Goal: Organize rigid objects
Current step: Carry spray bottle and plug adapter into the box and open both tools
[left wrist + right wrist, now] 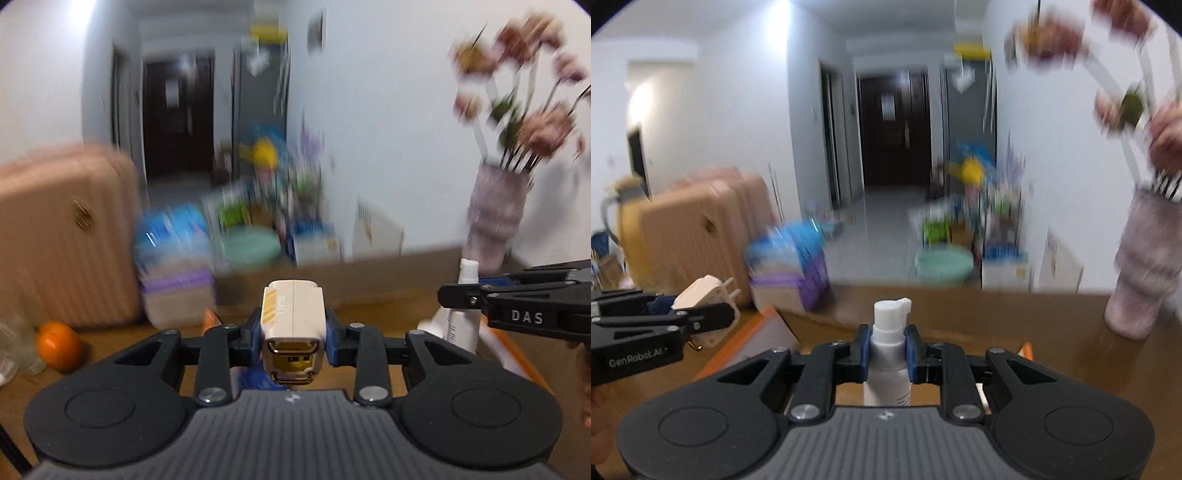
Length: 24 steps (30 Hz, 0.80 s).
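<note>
While tilted downward, left claw (293, 328) grips charger (291, 314); right claw (888, 350) grips bottle (888, 365).

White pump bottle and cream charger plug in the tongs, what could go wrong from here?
1. The white plastic pump bottle is pinched only at its neck by the right tongs; it might swivel or slip.
2. The tall pink vase of flowers stands near the right tongs; a sweep could topple it.
3. The left tongs grip the cream charger plug close beside the bottle; they could collide.
</note>
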Motion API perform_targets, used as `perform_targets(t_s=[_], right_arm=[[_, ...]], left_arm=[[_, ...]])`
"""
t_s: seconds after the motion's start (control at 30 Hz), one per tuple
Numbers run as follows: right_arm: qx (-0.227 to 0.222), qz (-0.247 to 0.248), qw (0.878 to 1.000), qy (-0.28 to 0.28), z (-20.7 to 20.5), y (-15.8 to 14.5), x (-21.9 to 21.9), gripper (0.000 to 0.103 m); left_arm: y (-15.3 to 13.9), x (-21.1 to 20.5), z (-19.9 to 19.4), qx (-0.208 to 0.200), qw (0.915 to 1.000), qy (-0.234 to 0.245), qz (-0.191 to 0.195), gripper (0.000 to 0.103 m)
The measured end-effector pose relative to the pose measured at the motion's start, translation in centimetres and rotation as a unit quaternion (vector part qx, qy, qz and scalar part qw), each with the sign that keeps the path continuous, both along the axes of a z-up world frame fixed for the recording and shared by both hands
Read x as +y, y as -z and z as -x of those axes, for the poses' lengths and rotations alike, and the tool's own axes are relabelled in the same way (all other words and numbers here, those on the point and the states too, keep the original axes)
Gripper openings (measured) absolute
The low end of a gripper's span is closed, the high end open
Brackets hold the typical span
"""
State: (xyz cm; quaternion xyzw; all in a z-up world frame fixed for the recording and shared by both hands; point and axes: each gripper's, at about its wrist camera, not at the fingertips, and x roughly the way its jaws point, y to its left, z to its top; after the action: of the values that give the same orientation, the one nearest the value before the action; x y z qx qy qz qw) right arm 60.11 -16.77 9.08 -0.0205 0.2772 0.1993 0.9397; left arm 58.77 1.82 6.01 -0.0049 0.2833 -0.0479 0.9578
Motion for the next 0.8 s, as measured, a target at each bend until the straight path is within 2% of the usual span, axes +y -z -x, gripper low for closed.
perform_targets(t_s=[0.07, 0.13, 0.17, 0.2, 0.27, 0.33, 0.53, 0.63, 0.67, 0.73, 0.8], right_arm=[[0.048, 0.012, 0.999, 0.006, -3.1, 1.8, 0.3, 0.018], [0.091, 0.025, 0.995, 0.016, -5.9, 3.9, 0.6, 0.019], [0.105, 0.036, 0.994, 0.02, -6.8, 4.8, 0.9, 0.019], [0.119, 0.049, 0.991, 0.026, -7.8, 5.8, 1.2, 0.023], [0.112, 0.063, 0.99, 0.048, -8.5, 7.0, 1.7, 0.055], [0.109, 0.063, 0.991, 0.055, -8.8, 7.5, 1.8, 0.071], [0.12, 0.048, 0.99, 0.052, -8.6, 7.3, 1.6, 0.071], [0.115, 0.043, 0.991, 0.054, -8.5, 5.8, 0.7, 0.072], [0.113, 0.041, 0.991, 0.054, -8.0, 5.2, 0.5, 0.072], [0.109, 0.045, 0.992, 0.053, -7.0, 3.9, 0.0, 0.072], [0.104, 0.052, 0.992, 0.052, -5.8, 2.4, -0.4, 0.073]], left_arm=[[1.6, -0.5, -3.0, 0.051, 0.9987, 0.001, 0.009, 0.032], [3.4, -1.3, -5.6, 0.091, 0.9958, 0.009, -0.005, 0.032], [3.9, -1.6, -6.4, 0.099, 0.9949, 0.017, -0.007, 0.036], [4.4, -1.7, -7.0, 0.102, 0.9946, 0.016, -0.008, 0.052], [4.7, -1.9, -7.6, 0.09, 0.9958, 0.002, -0.017, 0.071], [4.6, -2.0, -7.6, 0.082, 0.9964, 0.001, -0.021, 0.074], [3.4, -2.5, -7.4, 0.081, 0.9963, -0.006, -0.026, 0.076], [2.2, -2.2, -6.4, 0.081, 0.9963, -0.012, -0.026, 0.078], [1.7, -2.1, -6.1, 0.081, 0.9963, -0.015, -0.024, 0.082], [0.3, -1.6, -5.1, 0.085, 0.9962, -0.014, -0.012, 0.085], [-1.5, -1.4, -3.7, 0.083, 0.9964, -0.006, -0.016, 0.087]])
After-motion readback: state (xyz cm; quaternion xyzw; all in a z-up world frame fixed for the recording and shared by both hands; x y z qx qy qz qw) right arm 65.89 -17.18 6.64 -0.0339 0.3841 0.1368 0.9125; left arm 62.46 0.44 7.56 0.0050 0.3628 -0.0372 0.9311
